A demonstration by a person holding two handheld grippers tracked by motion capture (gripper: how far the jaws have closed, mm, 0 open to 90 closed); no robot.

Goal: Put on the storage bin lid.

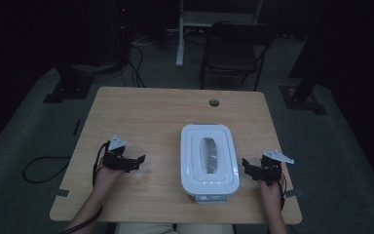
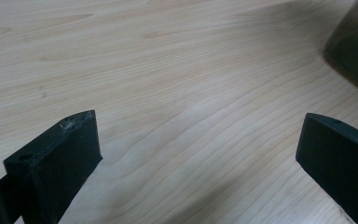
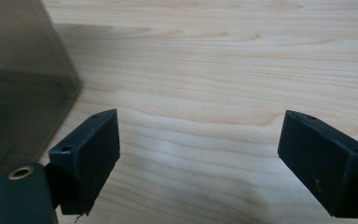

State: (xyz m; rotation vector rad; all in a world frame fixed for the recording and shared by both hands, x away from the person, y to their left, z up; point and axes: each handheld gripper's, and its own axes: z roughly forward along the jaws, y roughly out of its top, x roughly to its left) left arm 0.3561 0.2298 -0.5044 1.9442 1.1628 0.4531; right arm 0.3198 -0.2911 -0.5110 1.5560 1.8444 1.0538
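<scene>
**Both grippers low, box between them, untouched**

Box (image 1: 209,163) sits right of centre on the desk (image 1: 146,112), close to the near edge, lid on. Your right gripper (image 1: 248,168) rests just beside the box's right wall, jaws spread wide, nothing in them. Left gripper (image 1: 137,161) lies well apart toward the left edge, jaws also wide and empty. Likely step: close in on the box. Come in level from both sides; keep the jaws clear of the lid rim until square to the walls.
</scene>
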